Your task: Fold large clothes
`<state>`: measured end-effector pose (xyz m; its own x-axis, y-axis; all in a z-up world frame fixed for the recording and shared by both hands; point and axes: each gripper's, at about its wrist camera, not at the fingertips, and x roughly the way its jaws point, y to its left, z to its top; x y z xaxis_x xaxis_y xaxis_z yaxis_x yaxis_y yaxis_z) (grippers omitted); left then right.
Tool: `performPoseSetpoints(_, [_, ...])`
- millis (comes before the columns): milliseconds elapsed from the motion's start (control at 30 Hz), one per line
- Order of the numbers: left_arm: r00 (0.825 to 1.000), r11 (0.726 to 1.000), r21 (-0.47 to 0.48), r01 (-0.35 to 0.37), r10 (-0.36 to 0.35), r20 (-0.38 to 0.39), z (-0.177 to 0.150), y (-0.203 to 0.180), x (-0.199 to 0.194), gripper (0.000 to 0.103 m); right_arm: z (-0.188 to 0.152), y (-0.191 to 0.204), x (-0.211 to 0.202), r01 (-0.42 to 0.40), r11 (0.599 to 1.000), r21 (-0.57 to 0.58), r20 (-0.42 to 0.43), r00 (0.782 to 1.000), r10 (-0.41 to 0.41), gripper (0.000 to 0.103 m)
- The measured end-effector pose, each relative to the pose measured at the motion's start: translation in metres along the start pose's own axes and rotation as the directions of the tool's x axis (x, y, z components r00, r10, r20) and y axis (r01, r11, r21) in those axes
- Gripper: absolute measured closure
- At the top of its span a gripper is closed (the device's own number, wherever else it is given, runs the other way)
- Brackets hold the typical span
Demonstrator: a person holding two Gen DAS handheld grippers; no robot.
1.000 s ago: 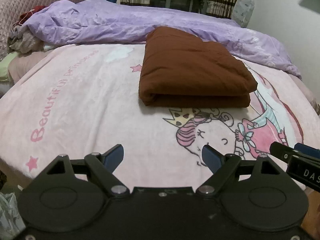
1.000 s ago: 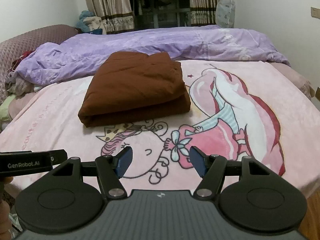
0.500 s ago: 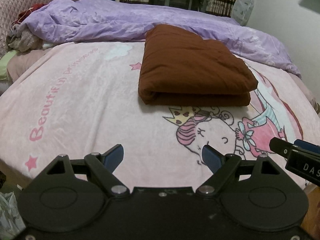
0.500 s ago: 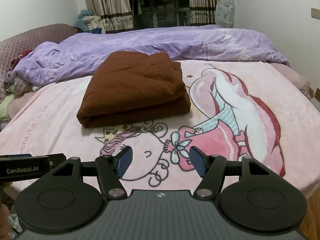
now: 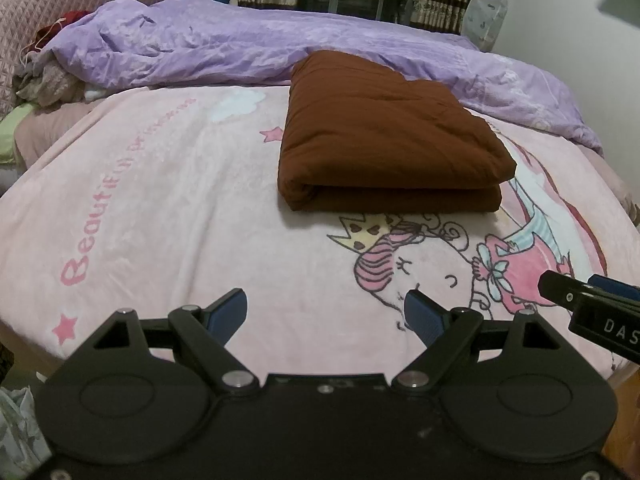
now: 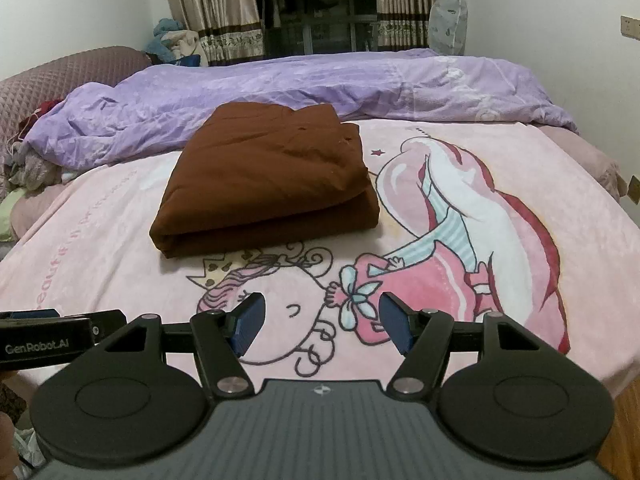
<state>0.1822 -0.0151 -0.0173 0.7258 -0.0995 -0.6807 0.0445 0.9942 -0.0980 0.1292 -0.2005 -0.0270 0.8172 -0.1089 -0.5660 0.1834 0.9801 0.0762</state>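
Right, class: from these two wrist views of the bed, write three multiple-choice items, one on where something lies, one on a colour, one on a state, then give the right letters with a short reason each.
1. Where does the folded garment lie?
A. on the pink blanket
B. on the floor
C. between a gripper's fingers

2. What colour is the bunched quilt behind it?
A. green
B. purple
C. white

3. How do the two grippers stand?
A. both shut on cloth
B. one open, one shut
C. both open, holding nothing

Answers:
1 A: the brown bundle rests on the pink blanket, just beyond the printed crown.
2 B: the quilt along the far side of the bed is lilac purple.
3 C: the left gripper and right gripper each show blue pads spread apart with only blanket seen between them.
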Motion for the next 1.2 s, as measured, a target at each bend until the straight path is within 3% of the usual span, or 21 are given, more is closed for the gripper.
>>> performPoseSetpoints(1200, [1.000, 1.000, 0.005, -0.001, 0.001, -0.005, -0.0005, -0.0009, -0.0011, 0.015, -0.0023, -0.0021, 0.0026, 0.003, 1.000, 0.006, -0.008, 1.000, -0.003, 0.026])
